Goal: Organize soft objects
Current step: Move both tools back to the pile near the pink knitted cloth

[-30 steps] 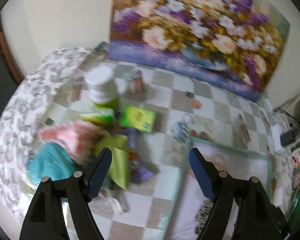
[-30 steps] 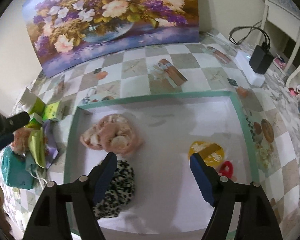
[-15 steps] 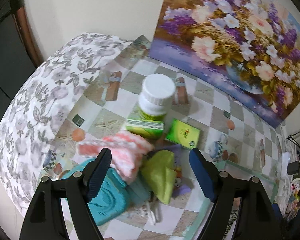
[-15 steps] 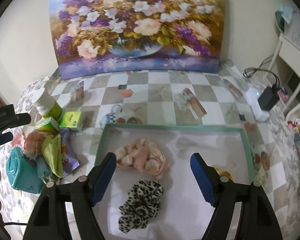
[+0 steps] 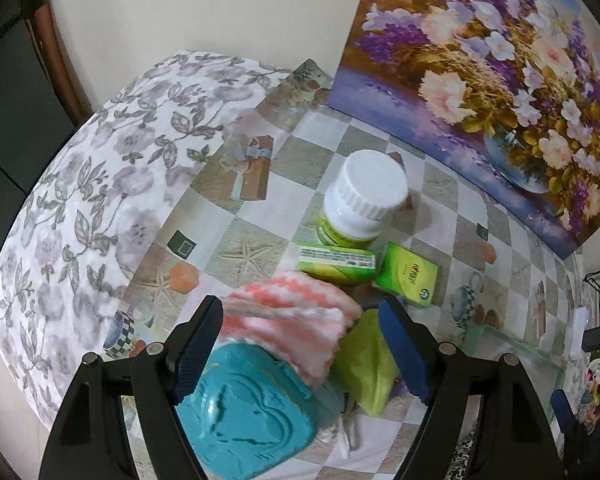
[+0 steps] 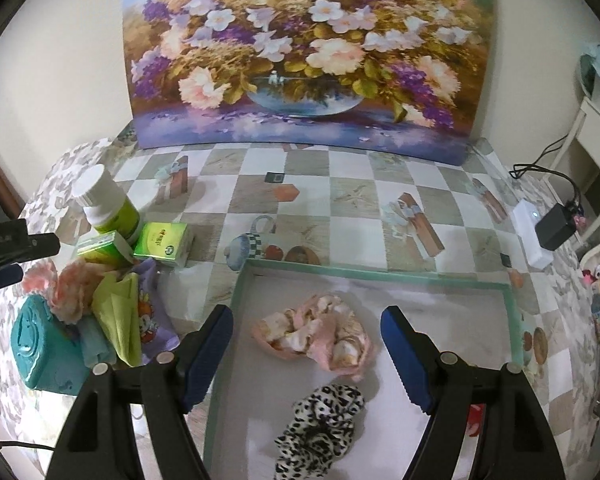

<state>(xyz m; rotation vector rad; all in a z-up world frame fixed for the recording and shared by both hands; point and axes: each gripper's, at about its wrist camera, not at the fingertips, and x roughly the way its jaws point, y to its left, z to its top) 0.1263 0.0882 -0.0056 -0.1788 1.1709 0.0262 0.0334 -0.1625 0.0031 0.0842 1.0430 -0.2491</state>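
In the left wrist view my left gripper (image 5: 300, 344) stands open above a pile at the table's left end. Between its fingers lie a pink-and-white knitted cloth (image 5: 292, 320), a lime green cloth (image 5: 364, 364) and a teal box (image 5: 240, 412); the pads touch none of them. In the right wrist view my right gripper (image 6: 306, 354) is open over a white tray (image 6: 340, 270) with a green rim. A pink scrunchie (image 6: 316, 336) and a leopard-print scrunchie (image 6: 320, 424) lie in the tray. The same pile shows at left: knitted cloth (image 6: 68, 288), lime cloth (image 6: 120, 316), purple cloth (image 6: 152, 312).
A white-capped bottle (image 5: 360, 196) and two green cartons (image 5: 336, 262) (image 5: 406, 278) stand just behind the pile. A flower painting (image 6: 300, 52) leans on the wall. A white power strip (image 6: 532, 232) and a black charger (image 6: 556, 226) sit at the right edge.
My left gripper has swung left from the tray's edge to over the cloth pile. My right gripper has shifted and rolled, bringing the pink scrunchie between its fingers. Both stay open.
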